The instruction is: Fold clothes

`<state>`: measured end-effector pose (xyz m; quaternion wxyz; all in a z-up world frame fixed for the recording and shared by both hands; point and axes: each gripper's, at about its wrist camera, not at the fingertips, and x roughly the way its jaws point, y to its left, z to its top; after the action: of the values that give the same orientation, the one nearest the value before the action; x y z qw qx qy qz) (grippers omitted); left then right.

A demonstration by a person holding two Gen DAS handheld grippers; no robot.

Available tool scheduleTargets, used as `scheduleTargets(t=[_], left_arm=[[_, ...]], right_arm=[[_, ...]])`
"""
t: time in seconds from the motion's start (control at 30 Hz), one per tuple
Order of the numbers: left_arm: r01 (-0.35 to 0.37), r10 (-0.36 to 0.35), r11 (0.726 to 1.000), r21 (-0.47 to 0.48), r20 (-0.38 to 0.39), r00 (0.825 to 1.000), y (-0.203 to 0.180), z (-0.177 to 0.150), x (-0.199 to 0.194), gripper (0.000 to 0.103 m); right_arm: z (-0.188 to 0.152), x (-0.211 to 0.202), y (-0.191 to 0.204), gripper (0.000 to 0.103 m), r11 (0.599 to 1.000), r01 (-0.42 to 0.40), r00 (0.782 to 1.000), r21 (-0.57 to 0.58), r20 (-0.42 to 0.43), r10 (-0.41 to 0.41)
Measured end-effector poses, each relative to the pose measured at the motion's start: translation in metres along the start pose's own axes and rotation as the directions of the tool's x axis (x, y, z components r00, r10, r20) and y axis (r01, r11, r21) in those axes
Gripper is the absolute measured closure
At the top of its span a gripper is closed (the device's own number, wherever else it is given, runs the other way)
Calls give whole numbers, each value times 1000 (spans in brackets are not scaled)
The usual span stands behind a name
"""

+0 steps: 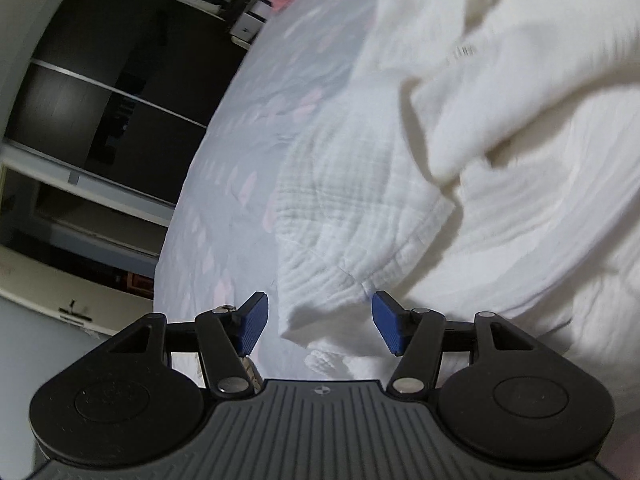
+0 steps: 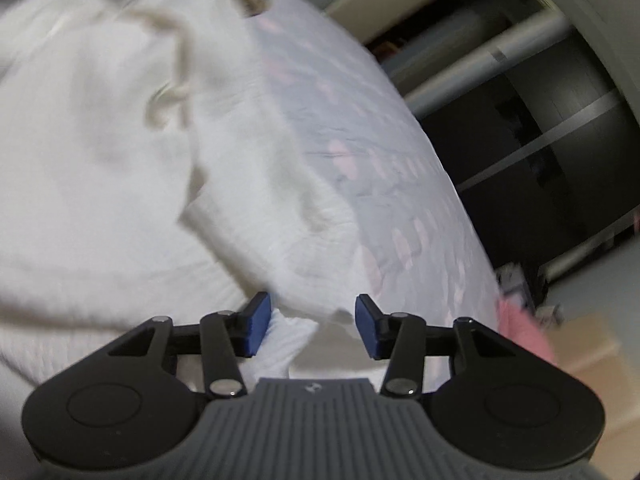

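White crinkled cloth, a muslin-like garment (image 1: 352, 216), lies rumpled on a bed covered by a pale blue sheet (image 1: 240, 128) printed with small pink shapes. In the left wrist view the left gripper (image 1: 320, 326) has its blue-padded fingers (image 1: 252, 322) spread wide, and a near corner of the garment sits in the gap between them, touching neither pad as far as can be seen. A smoother cream fabric (image 1: 520, 92) is heaped over the garment to the right. Dark wardrobe doors (image 1: 104, 92) stand to the far left beyond the bed.

The right wrist view is blurred. The right gripper (image 2: 308, 326) is also spread, with a fold of the garment (image 2: 280, 216) between its fingers, close against the left pad (image 2: 256, 324). Something pink (image 2: 520, 328) lies at the sheet's (image 2: 380, 168) right edge, beside a cardboard box (image 2: 592, 356).
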<state>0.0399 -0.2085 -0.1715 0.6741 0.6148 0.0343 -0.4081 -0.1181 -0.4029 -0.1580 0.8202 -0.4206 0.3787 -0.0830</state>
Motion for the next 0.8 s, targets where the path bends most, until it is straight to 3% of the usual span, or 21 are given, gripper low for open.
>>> scheduleTargets(t=[0.07,0.17,0.27,0.37,0.43,0.47,0.53,0.63,0.67,0.8], left_arm=[[-9,9,1000,24,1,1000,-3,2,6,47],[2,-3,999,44,14,1000,-8,8,10,47],[13,-17,987,159,28,999,-24,6,10,47],[-38,32,967,252,27,999,-40,1,14,47],[-93,83,963,252,49,995,-41,0,18,47],[-111,100,966,235,60,993,-39,3,18,50],[-110,102,984,143,64,993,-26,9,16,57],[-92,93,996,-20,63,994,-3,19,13,77],[-85,90,994,-75,63,994,5,23,12,84],[-53,76,953,-297,67,995,42,30,0,89]], right_arm=[[-1,2,10,54,998,21,1000,-60,6,-21],[1,7,12,54,997,54,998,-55,30,-52],[3,13,18,54,991,55,998,-121,39,-51],[2,16,24,53,980,62,998,-190,32,-57],[2,16,21,53,982,80,996,-172,41,-74],[2,17,20,54,984,86,996,-157,45,-80],[6,19,15,78,992,67,997,-111,44,-63],[10,21,11,87,991,107,993,-76,67,-102],[11,21,9,89,990,124,990,-66,75,-119],[17,14,-12,93,984,161,983,71,82,-167]])
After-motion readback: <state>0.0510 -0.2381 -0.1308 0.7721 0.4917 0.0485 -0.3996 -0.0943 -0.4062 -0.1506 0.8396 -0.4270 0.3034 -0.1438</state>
